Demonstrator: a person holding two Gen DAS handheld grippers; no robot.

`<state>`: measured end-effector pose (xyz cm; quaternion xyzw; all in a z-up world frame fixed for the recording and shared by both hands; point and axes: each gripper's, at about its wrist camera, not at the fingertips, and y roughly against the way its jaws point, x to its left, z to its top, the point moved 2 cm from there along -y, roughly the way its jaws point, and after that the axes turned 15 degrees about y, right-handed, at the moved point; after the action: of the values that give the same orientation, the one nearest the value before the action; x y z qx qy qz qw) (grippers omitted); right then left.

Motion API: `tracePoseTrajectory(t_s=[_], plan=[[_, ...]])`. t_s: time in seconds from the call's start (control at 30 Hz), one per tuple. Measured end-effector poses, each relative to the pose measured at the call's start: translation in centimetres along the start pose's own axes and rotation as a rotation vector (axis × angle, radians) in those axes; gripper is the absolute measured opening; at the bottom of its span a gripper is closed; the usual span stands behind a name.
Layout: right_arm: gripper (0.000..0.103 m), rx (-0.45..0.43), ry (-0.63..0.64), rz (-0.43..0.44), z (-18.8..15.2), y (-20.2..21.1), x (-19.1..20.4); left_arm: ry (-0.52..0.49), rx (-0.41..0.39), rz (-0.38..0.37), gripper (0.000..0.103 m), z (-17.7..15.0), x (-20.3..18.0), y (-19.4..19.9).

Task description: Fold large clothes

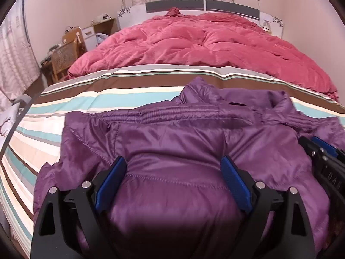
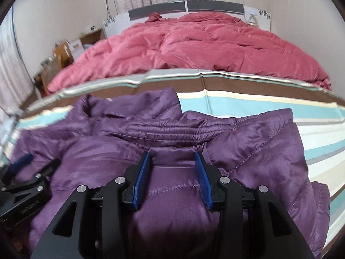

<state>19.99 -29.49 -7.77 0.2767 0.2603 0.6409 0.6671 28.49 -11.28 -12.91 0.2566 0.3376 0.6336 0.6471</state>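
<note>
A puffy purple jacket [image 1: 172, 129] lies bunched on the striped bed sheet [image 1: 97, 99], its ribbed collar band towards the far side. My left gripper [image 1: 173, 159] stands wide over the jacket's near part. Fabric bulges up between its blue pads [image 1: 112, 181], which do not pinch it. In the right wrist view the jacket [image 2: 97, 151] fills the near half. My right gripper [image 2: 172, 154] is half closed, with a thick fold just below the collar band squeezed between its pads. Each gripper shows at the other view's edge: the right gripper [image 1: 323, 157] and the left gripper [image 2: 36, 164].
A crumpled pink duvet [image 1: 204, 41] covers the far half of the bed up to the headboard [image 1: 202, 5]. Bare striped sheet [image 2: 258, 108] lies to the jacket's right and far side. A wooden chair [image 1: 62, 58] and a nightstand [image 1: 103, 28] stand left of the bed.
</note>
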Motion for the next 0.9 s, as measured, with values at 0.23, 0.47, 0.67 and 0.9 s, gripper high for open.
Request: tracePoseTrajectory(t_s=[0.23, 0.47, 0.67, 0.9], plan=[[0.043, -0.070, -0.053, 0.081, -1.0, 5.7, 0.4, 0.036, -0.072, 0.020, 0.094, 0.1, 4.8, 4.4], [0.043, -0.071, 0.106, 0.064, -0.9, 4.1, 6.4, 0.084, -0.083, 0.123, 0.094, 0.4, 8.4, 3.8], [0.043, -0.032, 0.187, -0.014, -2.0, 1.9, 8.0, 0.129, -0.066, 0.107, 0.098, -1.3, 9.7, 1.1], [0.043, -0.009, 0.186, -0.008, -1.8, 1.5, 7.8, 0.166, -0.018, 0.088, 0.100, -1.2, 10.4, -0.1]])
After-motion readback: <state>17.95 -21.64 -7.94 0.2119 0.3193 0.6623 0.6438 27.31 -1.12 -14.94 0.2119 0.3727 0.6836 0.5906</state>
